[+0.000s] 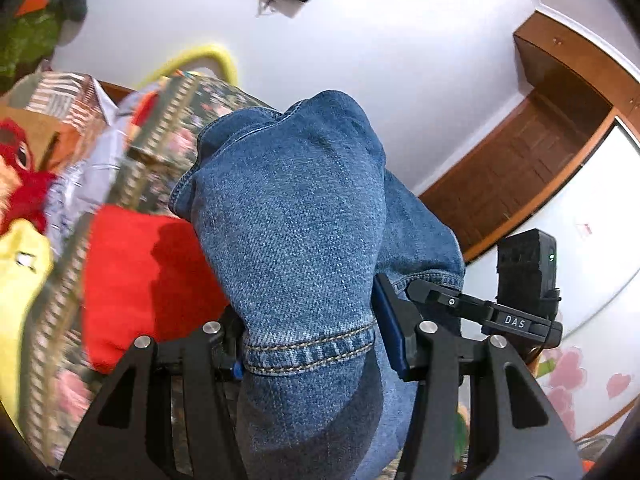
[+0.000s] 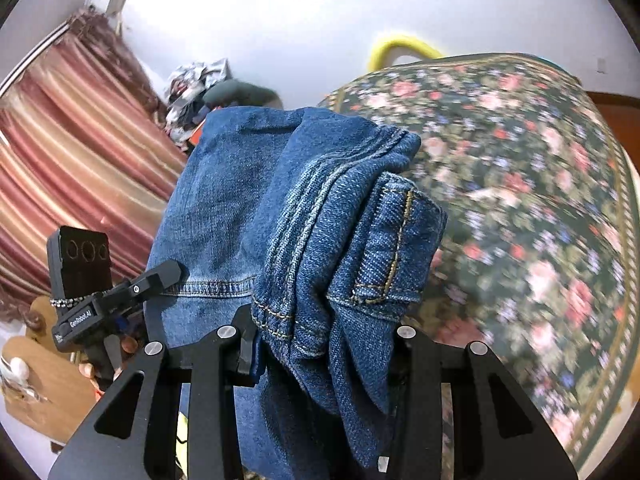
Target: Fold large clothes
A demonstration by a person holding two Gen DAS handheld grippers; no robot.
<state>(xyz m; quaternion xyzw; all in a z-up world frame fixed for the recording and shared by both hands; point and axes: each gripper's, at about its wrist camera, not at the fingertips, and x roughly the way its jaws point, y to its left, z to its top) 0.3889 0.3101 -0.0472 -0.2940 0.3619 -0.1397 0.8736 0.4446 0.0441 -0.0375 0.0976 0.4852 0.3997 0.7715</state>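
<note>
We are looking out over a bed [image 2: 540, 184] covered in a dark floral spread, with a white wall [image 1: 360, 52] rising behind it and a yellow loop [image 2: 400, 46] peeking over the far edge. In the right wrist view a striped pink curtain [image 2: 72, 152] is hanging on the left beside a heap of clothes [image 2: 196, 84]; in the left wrist view a brown wooden door [image 1: 516, 172] is showing on the right, and a red cloth [image 1: 144, 280], a yellow item [image 1: 20, 272] and a red plush toy [image 1: 20, 176] are lying on the bed to the left, all somewhat blurred. We are holding the jeans [image 1: 296, 216] up off the bed in both grippers. The left gripper [image 1: 308, 344] is clamping a hemmed edge of the denim, its fingers [image 1: 390, 328] pressing in on either side of the stitched band, with the fabric bulging upward and forward beyond them and more cloth hanging below. The right gripper [image 2: 324, 344] is closing on a bunched, thickly seamed part of the jeans [image 2: 304, 208], gold topstitching showing just above the fingers [image 2: 248, 344]; only the left finger is plainly visible there, the other being buried behind the denim. The cloth is filling the centre of both views, standing between us and the bed.
</note>
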